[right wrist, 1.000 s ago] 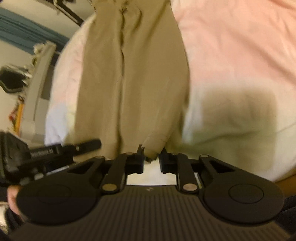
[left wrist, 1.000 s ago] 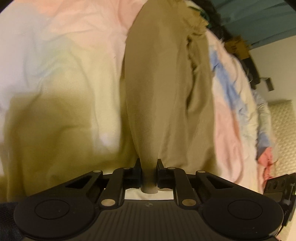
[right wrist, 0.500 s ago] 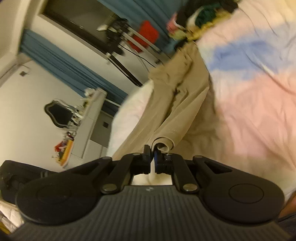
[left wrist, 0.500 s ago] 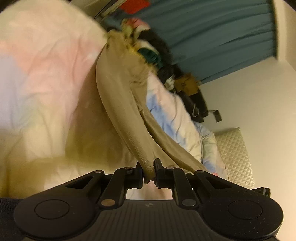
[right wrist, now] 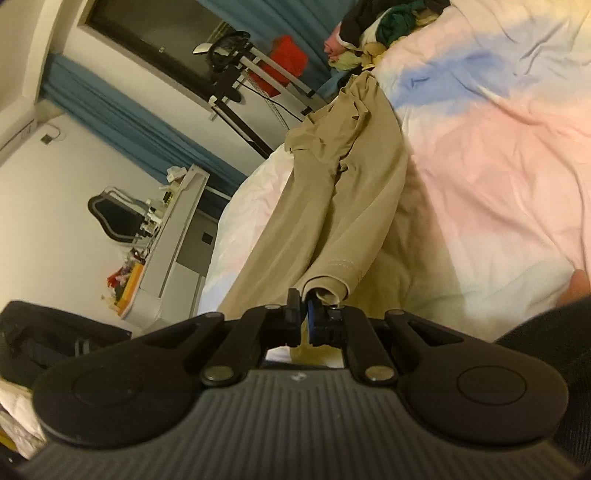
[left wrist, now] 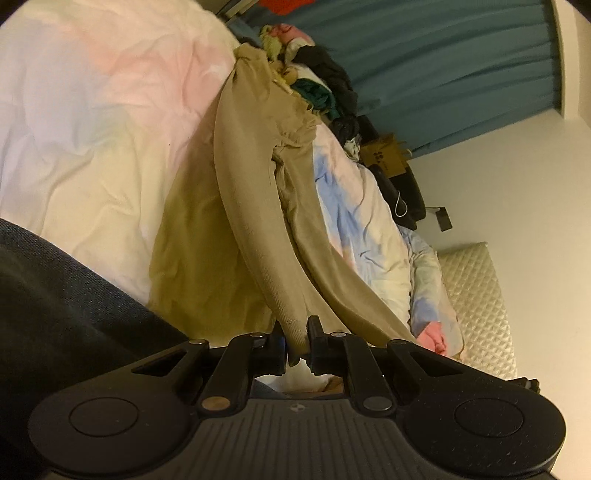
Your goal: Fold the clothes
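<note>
A pair of tan trousers [left wrist: 251, 192] is stretched over the pastel bed cover [left wrist: 92, 122], waist end far, leg ends near me. My left gripper [left wrist: 297, 339] is shut on the hem of one leg, which rises taut off the bed. In the right wrist view the trousers [right wrist: 343, 199] run away toward the bed's far end. My right gripper [right wrist: 303, 317] is shut on the rolled cuff [right wrist: 328, 286] of the other leg. Both hems are held above the bed.
A pile of mixed clothes [left wrist: 317, 74] lies at the far end of the bed, also in the right wrist view [right wrist: 384, 26]. Blue curtains [left wrist: 443, 55], a quilted headboard [left wrist: 476, 295], a white shelf unit [right wrist: 166, 236] and an exercise machine [right wrist: 240, 66] surround the bed.
Both grippers have lifted and pulled back with the trouser hems. The legs went from lying flat on the bed to hanging taut, and the views tilted up to show the room.
</note>
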Tool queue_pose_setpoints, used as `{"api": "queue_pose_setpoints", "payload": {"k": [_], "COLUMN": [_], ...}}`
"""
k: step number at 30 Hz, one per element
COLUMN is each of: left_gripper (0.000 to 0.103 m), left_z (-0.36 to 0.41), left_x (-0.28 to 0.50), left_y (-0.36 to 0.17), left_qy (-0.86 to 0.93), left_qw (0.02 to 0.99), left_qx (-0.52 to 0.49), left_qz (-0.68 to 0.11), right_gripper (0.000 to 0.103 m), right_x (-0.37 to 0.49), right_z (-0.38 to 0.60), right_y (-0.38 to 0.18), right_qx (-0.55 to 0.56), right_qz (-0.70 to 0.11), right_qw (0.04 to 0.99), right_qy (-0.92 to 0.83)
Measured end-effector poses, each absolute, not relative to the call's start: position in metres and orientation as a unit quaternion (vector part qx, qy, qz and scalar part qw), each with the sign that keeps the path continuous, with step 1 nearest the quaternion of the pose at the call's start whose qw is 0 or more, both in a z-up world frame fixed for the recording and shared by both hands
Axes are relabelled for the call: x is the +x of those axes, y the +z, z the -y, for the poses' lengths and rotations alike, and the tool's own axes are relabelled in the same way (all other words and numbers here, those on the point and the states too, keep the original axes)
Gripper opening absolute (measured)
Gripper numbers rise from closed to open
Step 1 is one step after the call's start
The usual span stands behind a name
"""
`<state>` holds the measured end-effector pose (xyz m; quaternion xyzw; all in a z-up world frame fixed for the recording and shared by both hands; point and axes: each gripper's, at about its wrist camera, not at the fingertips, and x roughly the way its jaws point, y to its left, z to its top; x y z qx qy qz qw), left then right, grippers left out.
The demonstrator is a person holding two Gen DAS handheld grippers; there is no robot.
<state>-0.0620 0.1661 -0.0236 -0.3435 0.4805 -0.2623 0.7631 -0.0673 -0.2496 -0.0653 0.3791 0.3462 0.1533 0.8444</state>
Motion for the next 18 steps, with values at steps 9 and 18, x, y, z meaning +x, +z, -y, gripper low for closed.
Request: {"api": "queue_pose_setpoints", "payload": {"k": [9, 18], "left_gripper": [0.012, 0.012], "left_z": [-0.113, -0.077], "left_x": [0.082, 0.257], "left_y": [0.018, -0.009], "left_qy": [-0.218, -0.147], "left_qw": [0.813, 0.854], "left_qx": [-0.245, -0.195], "left_qz": [-0.482, -0.460], "right_gripper": [0.006, 0.007], "right_x": [0.064, 0.239], "right_z": [0.251, 0.240], "right_y": [-0.042, -0.078], "right_qx": [0.361, 0.316], "right_qz": [-0.334, -0.340], "right_qw": [0.862, 0.884], "right_qy": [0.121, 0.052]}}
